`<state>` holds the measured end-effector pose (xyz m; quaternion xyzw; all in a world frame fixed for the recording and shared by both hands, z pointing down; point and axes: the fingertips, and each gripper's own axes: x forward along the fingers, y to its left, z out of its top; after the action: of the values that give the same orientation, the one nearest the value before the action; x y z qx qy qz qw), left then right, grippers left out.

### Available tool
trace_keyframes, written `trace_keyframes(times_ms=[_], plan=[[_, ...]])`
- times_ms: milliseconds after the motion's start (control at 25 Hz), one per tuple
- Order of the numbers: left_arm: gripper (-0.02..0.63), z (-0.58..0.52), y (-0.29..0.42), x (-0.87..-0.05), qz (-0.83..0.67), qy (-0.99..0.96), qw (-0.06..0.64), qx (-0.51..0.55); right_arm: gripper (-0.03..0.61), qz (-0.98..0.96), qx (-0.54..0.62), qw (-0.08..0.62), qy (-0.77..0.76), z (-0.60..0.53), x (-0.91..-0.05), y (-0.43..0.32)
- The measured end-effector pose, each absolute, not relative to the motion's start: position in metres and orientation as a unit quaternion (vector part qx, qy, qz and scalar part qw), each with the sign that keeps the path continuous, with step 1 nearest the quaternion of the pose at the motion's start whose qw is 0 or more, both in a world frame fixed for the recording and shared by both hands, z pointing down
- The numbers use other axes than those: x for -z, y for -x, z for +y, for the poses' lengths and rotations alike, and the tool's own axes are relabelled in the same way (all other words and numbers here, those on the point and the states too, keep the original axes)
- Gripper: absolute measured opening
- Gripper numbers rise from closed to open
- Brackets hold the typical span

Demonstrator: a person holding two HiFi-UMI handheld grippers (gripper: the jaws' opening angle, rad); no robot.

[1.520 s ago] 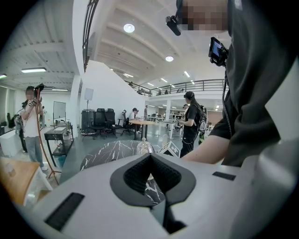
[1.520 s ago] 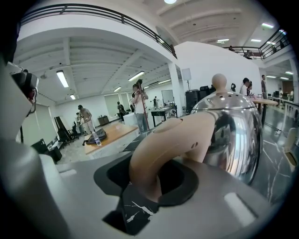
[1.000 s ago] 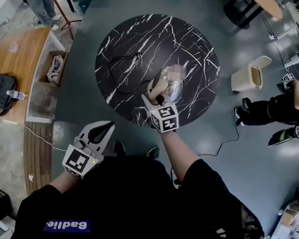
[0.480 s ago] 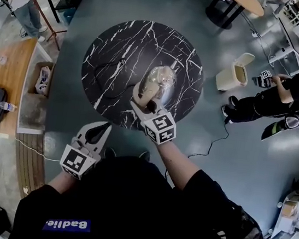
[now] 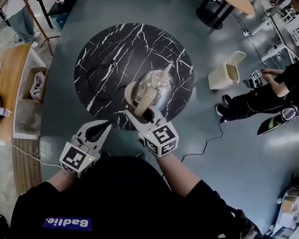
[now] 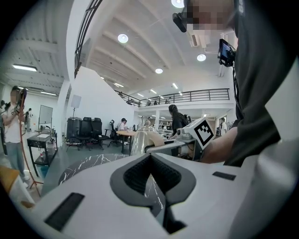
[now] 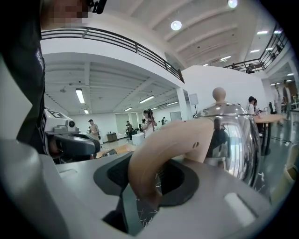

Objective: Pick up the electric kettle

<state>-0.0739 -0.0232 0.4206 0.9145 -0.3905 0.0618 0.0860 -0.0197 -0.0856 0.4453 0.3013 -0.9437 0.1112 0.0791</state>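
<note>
The electric kettle [image 5: 155, 83] is held by its beige handle [image 7: 156, 161] in the right gripper [image 5: 138, 111], jaws clamped partway shut on it, and the steel body is seen over the marble table [image 5: 107, 49], apparently clear of it. The left gripper [image 5: 99, 130] is kept back, jaws drawn together on nothing. The lift is judged under way; a steady, level rise is called for next.
</note>
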Motion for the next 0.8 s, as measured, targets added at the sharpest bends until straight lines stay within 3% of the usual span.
trace_keyframes(times_ms=[800], plan=[[0.006,-0.023,0.047,-0.412,-0.349,-0.931,0.078,-0.07,0.141,-0.941,-0.102,0.049,-0.318,-0.05,-0.417,-0.005]])
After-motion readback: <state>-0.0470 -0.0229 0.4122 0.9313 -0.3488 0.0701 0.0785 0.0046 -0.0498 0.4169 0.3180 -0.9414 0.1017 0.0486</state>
